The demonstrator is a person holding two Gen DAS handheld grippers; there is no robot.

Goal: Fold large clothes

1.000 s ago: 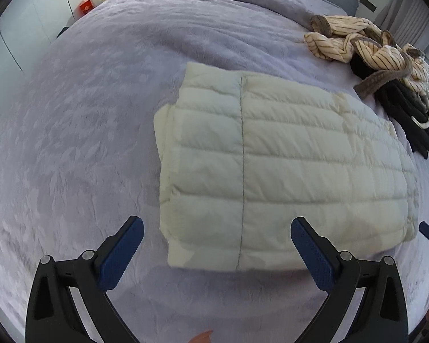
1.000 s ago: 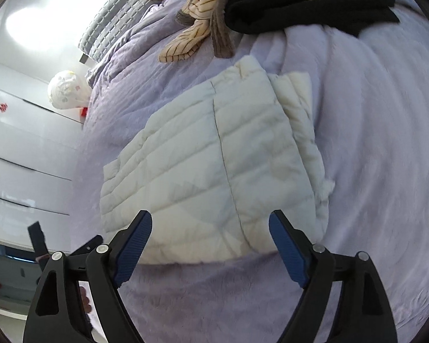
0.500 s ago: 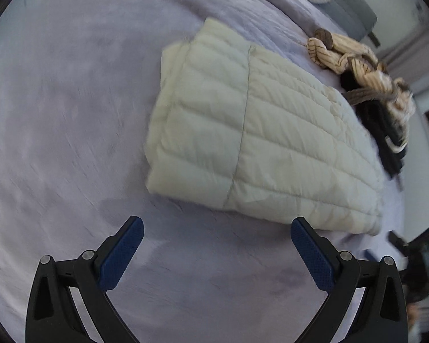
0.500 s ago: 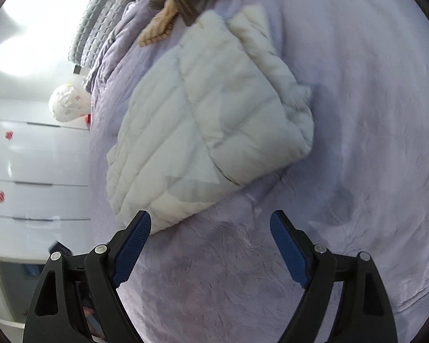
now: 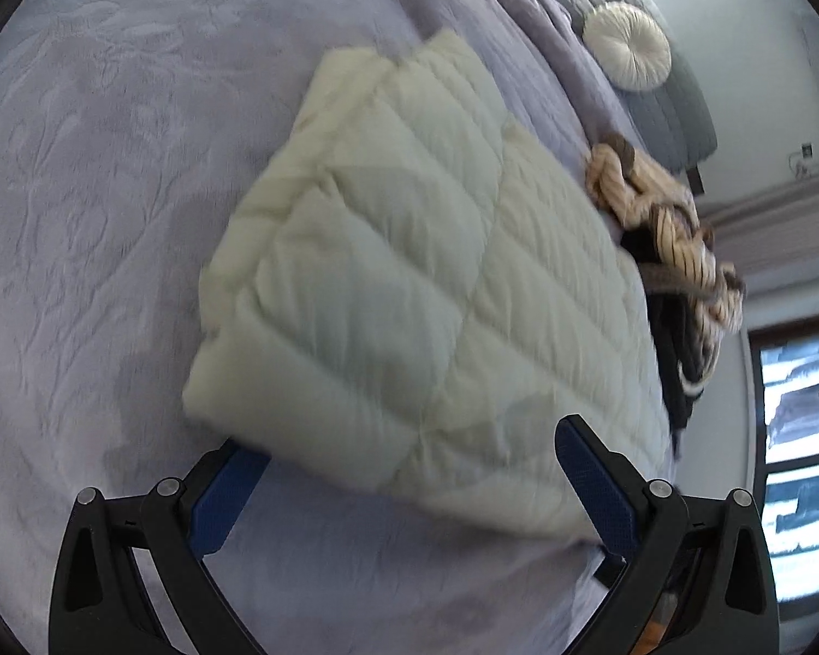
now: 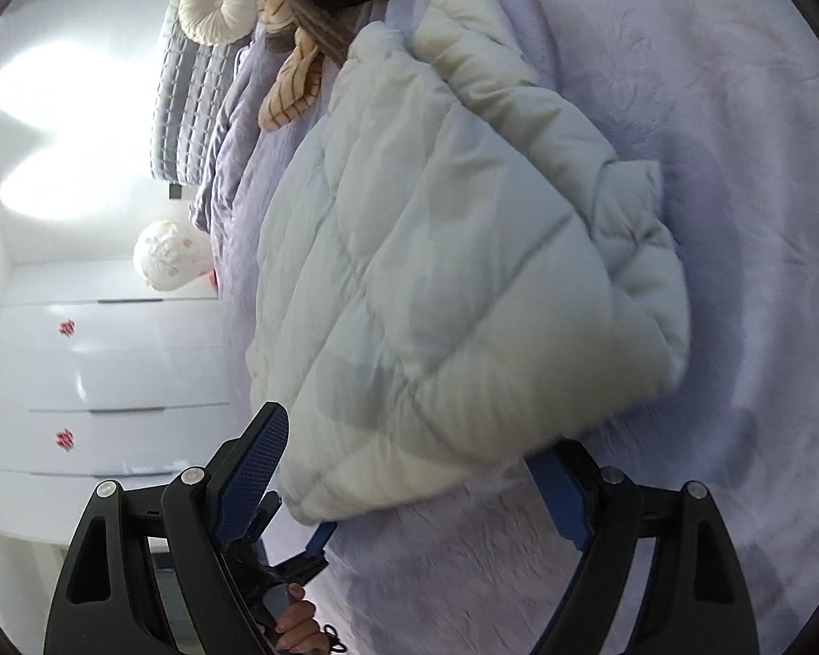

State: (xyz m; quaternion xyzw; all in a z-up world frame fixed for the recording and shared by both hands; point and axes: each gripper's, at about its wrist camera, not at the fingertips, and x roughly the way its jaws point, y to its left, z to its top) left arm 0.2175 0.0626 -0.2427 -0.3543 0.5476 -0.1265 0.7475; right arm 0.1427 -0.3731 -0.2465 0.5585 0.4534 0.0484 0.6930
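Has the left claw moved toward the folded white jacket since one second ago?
Yes. The left claw now straddles the near edge of the white jacket on the purple bedspread; earlier it was short of it.

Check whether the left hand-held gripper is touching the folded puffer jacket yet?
Cannot tell. In the left wrist view the jacket edge overlaps one finger of the open left hand-held gripper, but blur hides any contact.

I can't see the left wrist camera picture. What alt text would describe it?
A folded cream puffer jacket lies on a lavender bedspread, with the left gripper open, its blue-padded fingers straddling the jacket's near edge. Behind it sit a pile of striped and black clothes and a round white cushion.
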